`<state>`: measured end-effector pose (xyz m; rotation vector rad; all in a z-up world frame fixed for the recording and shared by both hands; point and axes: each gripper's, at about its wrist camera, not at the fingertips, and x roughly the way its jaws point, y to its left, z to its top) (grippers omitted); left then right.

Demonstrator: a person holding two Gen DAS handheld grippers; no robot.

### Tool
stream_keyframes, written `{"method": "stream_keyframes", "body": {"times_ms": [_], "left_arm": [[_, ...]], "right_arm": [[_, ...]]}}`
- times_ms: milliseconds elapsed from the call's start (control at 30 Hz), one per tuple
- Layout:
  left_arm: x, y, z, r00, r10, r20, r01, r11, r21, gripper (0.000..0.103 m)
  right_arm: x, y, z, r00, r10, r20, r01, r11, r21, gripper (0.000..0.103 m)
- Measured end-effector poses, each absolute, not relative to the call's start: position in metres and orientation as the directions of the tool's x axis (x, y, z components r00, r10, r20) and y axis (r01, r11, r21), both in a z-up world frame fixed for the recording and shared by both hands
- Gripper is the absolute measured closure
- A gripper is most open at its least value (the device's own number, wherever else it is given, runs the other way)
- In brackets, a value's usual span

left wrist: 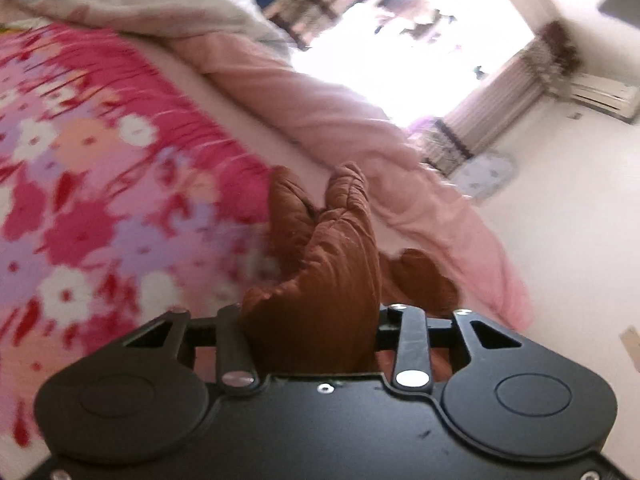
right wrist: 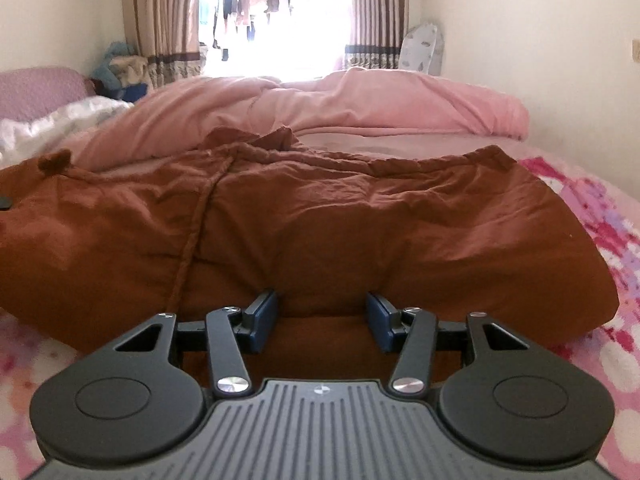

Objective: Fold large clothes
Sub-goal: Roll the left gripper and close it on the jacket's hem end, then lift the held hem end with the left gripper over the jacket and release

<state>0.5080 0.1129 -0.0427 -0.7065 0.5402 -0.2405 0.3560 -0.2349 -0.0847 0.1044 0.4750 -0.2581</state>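
**On the bed: brown garment gripped at left, straddled at right**

At left, left gripper (left wrist: pixel 312 320) closed narrow on a bunched fold of the brown garment (left wrist: pixel 320 280). Cloth fills the gap between the jaws and rises from them in a puckered ridge. Finger pads hidden under the fabric; contact judged from the way the cloth is pinched and lifted. View strongly tilted and blurred, floral blanket (left wrist: pixel 100 200) smeared at left, pink quilt (left wrist: pixel 340 120) running diagonally across the middle, window (left wrist: pixel 420 40) washed out to white. Curtain (left wrist: pixel 500 96) patterns hard to make out. Gripper aimed somewhat downward and rolled to one side, judging by the slanted room.

At right, right gripper (right wrist: pixel 322 320) standing about half open, blue fingers (right wrist: pixel 264 320) well apart. Near edge of the brown garment (right wrist: pixel 320 220) lying between them, touching or nearly touching the pads; no pinch or lift visible, fabric flat. Garment spread wide across the floral blanket (right wrist: pixel 600 240), drawstring cord (right wrist: pixel 200 216) trailing down its left half. Left edge of the garment cut off by the frame. Pink quilt (right wrist: pixel 360 100) heaped behind it, bright window (right wrist: pixel 272 20) beyond, hanging clothes there only dimly readable. Gripper held level side to side, pointed slightly downward at the garment's near hem.
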Motion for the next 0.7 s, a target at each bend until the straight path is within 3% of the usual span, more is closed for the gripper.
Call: {"method": "stream_keyframes", "body": {"times_ms": [167, 433, 600, 700], "left_arm": [[0.496, 0.069, 0.0, 0.818, -0.502, -0.279, 0.185, 0.69, -0.7, 0.073], [0.487, -0.064, 0.038, 0.647, -0.752, -0.124, 0.43, 0.495, -0.755, 0.076], [0.494, -0.173, 0.008, 0.527, -0.834, -0.163, 0.456, 0.44, -0.774, 0.076], [0.51, -0.228, -0.03, 0.448, -0.858, -0.252, 0.414, 0.449, -0.792, 0.061]], "right_arm": [[0.329, -0.274, -0.066, 0.874, -0.168, -0.455, 0.293, 0.93, 0.221, 0.043], [0.276, -0.341, -0.053, 0.877, -0.256, -0.407, 0.382, 0.885, 0.266, 0.042], [0.252, -0.377, -0.054, 0.863, -0.305, -0.402, 0.435, 0.854, 0.286, 0.042], [0.241, -0.396, -0.058, 0.85, -0.326, -0.413, 0.462, 0.838, 0.29, 0.042]]}}
